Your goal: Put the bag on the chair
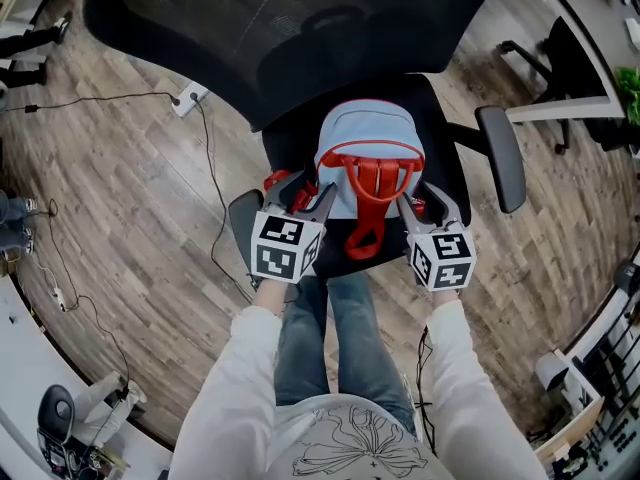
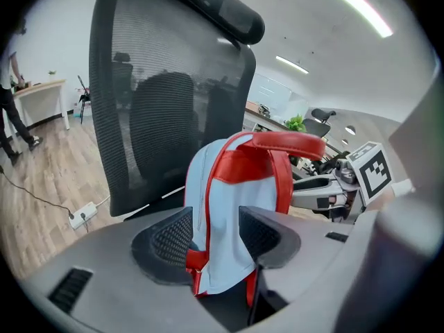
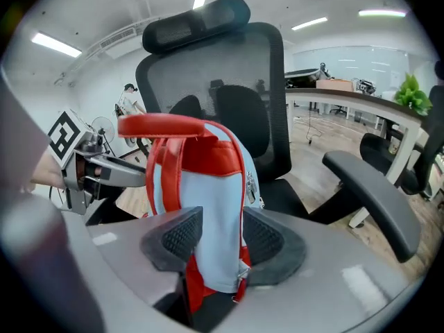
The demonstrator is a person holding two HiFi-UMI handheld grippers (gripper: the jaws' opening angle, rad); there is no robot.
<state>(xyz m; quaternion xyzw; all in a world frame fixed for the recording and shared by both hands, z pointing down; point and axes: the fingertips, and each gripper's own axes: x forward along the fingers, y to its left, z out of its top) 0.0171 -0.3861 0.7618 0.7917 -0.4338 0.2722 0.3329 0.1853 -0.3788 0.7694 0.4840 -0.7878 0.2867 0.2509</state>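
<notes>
A: What is the left gripper [image 2: 215,236] doing?

B: It's reaching in at the bag [image 2: 225,186] with its jaws standing spread. The bag's light-blue side is sitting between the two pads, but they aren't squeezing it, so the grip is released.

A: And the right gripper [image 3: 218,238]?

B: It's coming in from the opposite side. Its jaws are gaping too, with the other blue side and some red trim lying between them, not clamped.

A: So where is the bag sitting?

B: It's standing upright on the seat of the chair [image 1: 437,118], reaching from between both pairs of jaws to just beyond them. Its red handle [image 2: 288,144] is arching above them, and the mesh backrest [image 2: 173,96] is rising right behind it, farther out from the jaws.

A: Is anything else showing past the jaws?

B: To the right of the right jaws an armrest [image 3: 374,193] is jutting forward. To the left of the left jaws a power strip [image 2: 83,215] is lying on the wood floor [image 2: 35,207]. Each gripper is showing in the other's view, across the bag.

A: Who's holding them?

B: A person [image 1: 350,438] in white sleeves and jeans is standing at the seat's front edge, holding one gripper in each hand.
</notes>
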